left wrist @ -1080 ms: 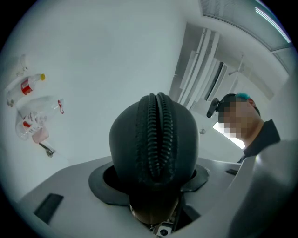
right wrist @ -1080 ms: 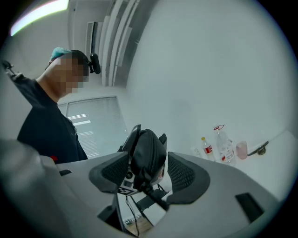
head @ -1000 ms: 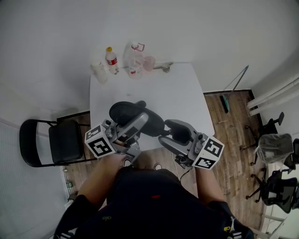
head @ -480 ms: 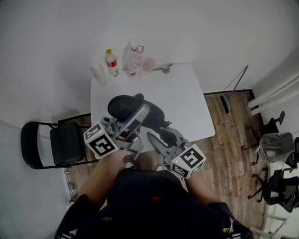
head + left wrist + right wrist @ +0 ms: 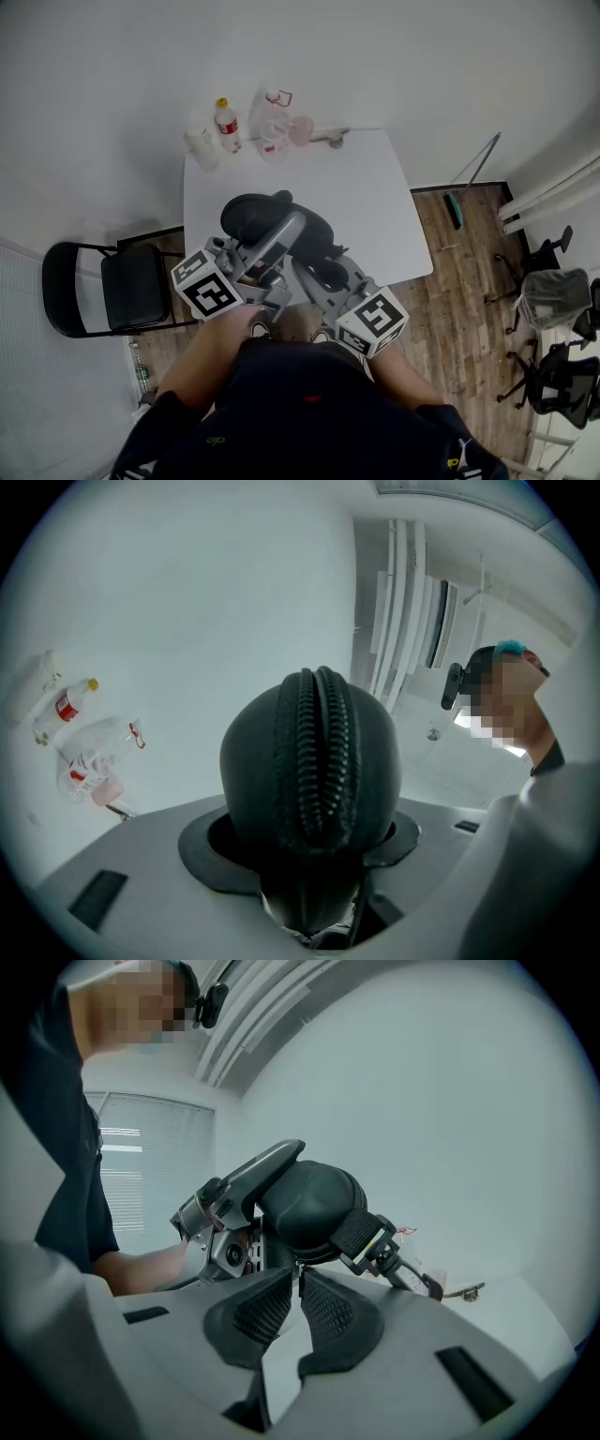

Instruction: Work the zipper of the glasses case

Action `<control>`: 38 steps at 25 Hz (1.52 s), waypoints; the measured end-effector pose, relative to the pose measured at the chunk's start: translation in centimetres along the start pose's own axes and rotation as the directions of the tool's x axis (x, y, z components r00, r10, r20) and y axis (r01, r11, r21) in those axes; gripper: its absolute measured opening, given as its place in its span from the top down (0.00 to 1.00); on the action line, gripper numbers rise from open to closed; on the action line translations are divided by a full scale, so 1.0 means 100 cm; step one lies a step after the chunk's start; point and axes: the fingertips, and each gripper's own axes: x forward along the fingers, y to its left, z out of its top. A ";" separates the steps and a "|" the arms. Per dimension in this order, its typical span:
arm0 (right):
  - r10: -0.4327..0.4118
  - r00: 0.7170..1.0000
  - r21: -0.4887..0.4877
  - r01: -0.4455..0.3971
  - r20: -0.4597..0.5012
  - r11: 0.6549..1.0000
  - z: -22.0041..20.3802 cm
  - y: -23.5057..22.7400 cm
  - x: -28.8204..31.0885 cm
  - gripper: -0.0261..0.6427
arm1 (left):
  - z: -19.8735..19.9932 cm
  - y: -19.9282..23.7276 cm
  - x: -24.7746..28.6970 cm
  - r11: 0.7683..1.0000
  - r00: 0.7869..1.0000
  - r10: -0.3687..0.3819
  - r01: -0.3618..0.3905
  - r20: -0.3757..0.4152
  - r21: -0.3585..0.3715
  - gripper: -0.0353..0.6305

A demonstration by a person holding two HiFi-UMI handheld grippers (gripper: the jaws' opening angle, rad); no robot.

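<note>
One glasses case (image 5: 309, 752) gripped by left gripper (image 5: 305, 846) | right gripper (image 5: 300, 1283) closing, seemingly on pull (image 5: 299, 1267)

Left gripper (image 5: 312, 850) jaws: gap filled wholly by glasses case (image 5: 261, 212), no room inside. Right gripper (image 5: 298, 1285) jaws closing on zipper pull (image 5: 299, 1272), only slit left between pads. Grippers crowd each other beneath case. Ahead-right of right gripper: bare table (image 5: 367, 190), free passage. Far ahead of left gripper: bottles (image 5: 226, 122) against wall (image 5: 394, 66). Left of left gripper, off table: chair (image 5: 127, 286).
</note>
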 end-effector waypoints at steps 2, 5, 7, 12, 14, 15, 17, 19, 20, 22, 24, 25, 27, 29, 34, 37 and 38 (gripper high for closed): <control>-0.001 1.000 0.000 0.001 -0.004 1.000 0.000 0.000 0.000 0.89 | 0.000 0.000 0.000 1.000 1.000 0.003 -0.003 0.001 0.005 0.54; 0.001 1.000 0.006 -0.001 -0.002 1.000 0.001 0.000 -0.003 0.89 | 0.002 0.000 -0.001 1.000 1.000 0.006 -0.006 0.005 0.007 0.54; 0.002 1.000 0.005 -0.002 -0.006 1.000 0.001 0.000 -0.004 0.89 | 0.003 -0.001 -0.001 1.000 1.000 0.008 -0.008 0.005 0.009 0.54; -0.007 1.000 0.000 0.007 -0.019 1.000 0.000 -0.003 -0.004 0.93 | 0.001 0.000 0.000 1.000 1.000 0.007 -0.007 0.000 0.009 0.54; -0.008 1.000 0.001 0.008 -0.026 1.000 -0.002 -0.004 -0.004 0.93 | 0.000 0.001 0.000 1.000 1.000 0.008 -0.008 -0.001 0.007 0.54; -0.008 1.000 0.001 0.008 -0.029 1.000 -0.002 -0.005 -0.004 0.93 | -0.001 0.002 0.000 1.000 1.000 0.009 -0.009 -0.001 0.008 0.54; -0.011 0.999 -0.007 0.011 -0.037 1.000 -0.003 -0.006 -0.004 0.93 | -0.001 0.002 -0.001 1.000 1.000 0.010 -0.010 -0.009 0.017 0.54; -0.018 0.998 -0.040 0.016 -0.055 0.999 -0.005 -0.006 -0.003 0.93 | -0.002 0.001 -0.001 0.999 0.999 0.011 -0.010 -0.030 0.036 0.54; -0.023 0.997 -0.064 0.019 -0.068 0.998 -0.007 -0.006 -0.002 0.93 | -0.003 0.001 -0.002 0.999 0.999 0.012 -0.010 -0.044 0.047 0.54; -0.032 0.995 -0.111 0.021 -0.097 0.994 -0.010 -0.006 -0.001 0.93 | -0.005 0.002 -0.003 0.998 0.998 0.016 -0.012 -0.068 0.061 0.54; -0.039 0.992 -0.139 0.022 -0.116 0.990 -0.011 -0.005 -0.002 0.93 | -0.004 0.003 -0.006 0.998 0.997 0.025 -0.021 -0.074 0.058 0.54; -0.045 0.991 -0.148 0.026 -0.123 0.989 -0.010 -0.006 -0.003 0.93 | -0.003 0.004 -0.008 0.998 0.997 0.031 -0.027 -0.073 0.051 0.54; -0.061 0.989 -0.172 0.037 -0.137 0.984 -0.011 -0.010 -0.005 0.93 | -0.002 0.005 -0.010 0.998 0.996 0.040 -0.037 -0.075 0.045 0.54; -0.078 0.985 -0.208 0.045 -0.154 0.977 -0.013 -0.013 -0.007 0.93 | -0.004 0.005 -0.012 0.998 0.995 0.045 -0.041 -0.093 0.053 0.54; -0.107 0.975 -0.278 0.050 -0.196 0.959 -0.018 -0.021 -0.013 0.93 | -0.018 0.007 -0.018 0.998 0.981 0.041 -0.030 -0.189 0.063 0.54; -0.124 0.968 -0.343 0.042 -0.221 0.938 -0.021 -0.023 -0.015 0.93 | -0.027 0.009 -0.022 0.997 0.968 0.040 -0.024 -0.248 0.069 0.54; -0.129 0.965 -0.364 0.039 -0.227 0.931 -0.021 -0.024 -0.016 0.93 | -0.030 0.008 -0.023 0.997 0.963 0.040 -0.021 -0.266 0.074 0.54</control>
